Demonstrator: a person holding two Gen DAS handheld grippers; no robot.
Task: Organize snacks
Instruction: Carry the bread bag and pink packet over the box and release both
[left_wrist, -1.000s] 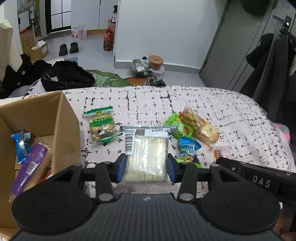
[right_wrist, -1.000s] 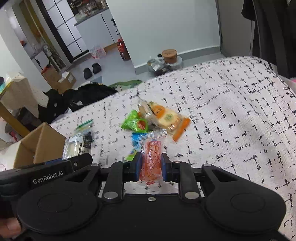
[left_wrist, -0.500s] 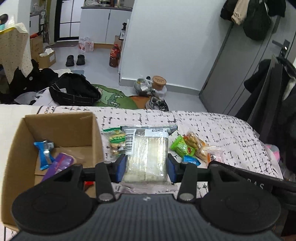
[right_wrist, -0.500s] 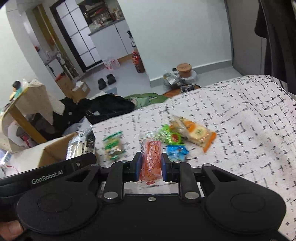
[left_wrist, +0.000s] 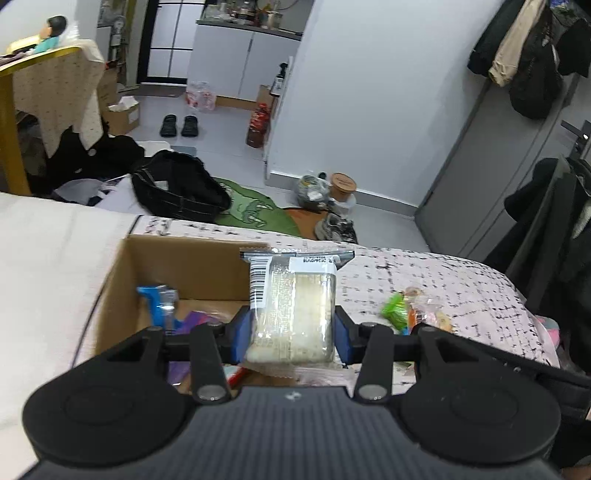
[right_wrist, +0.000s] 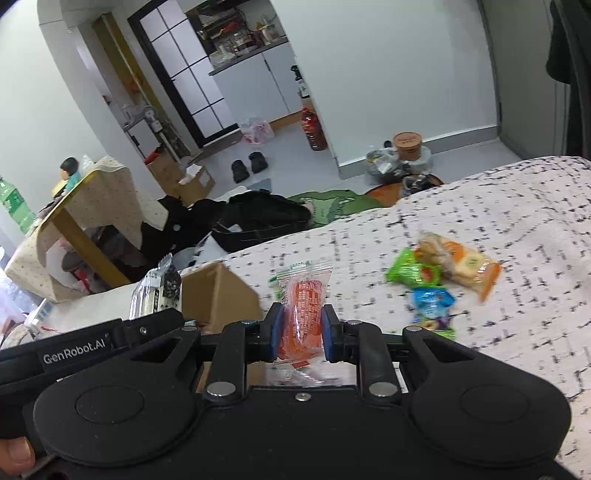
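My left gripper (left_wrist: 291, 338) is shut on a clear pack of pale crackers (left_wrist: 293, 306) and holds it over the near right part of the open cardboard box (left_wrist: 192, 258). A blue packet (left_wrist: 159, 301) and a purple one (left_wrist: 192, 319) lie in the box. My right gripper (right_wrist: 301, 332) is shut on a clear pack of orange snacks (right_wrist: 303, 314), held above the bed just right of the box (right_wrist: 218, 291). The left gripper with its cracker pack (right_wrist: 155, 291) shows at the left of the right wrist view.
Green (right_wrist: 410, 271), blue (right_wrist: 430, 301) and orange-labelled (right_wrist: 461, 264) snack packs lie on the black-and-white speckled bedspread (right_wrist: 517, 229). They also show in the left wrist view (left_wrist: 397, 312). Beyond the bed's far edge are bags, shoes and a table on the floor.
Both grippers have moved left with their packs. The left one now hangs over the box; the right one has come up beside the box. The loose snacks have shifted right in view.
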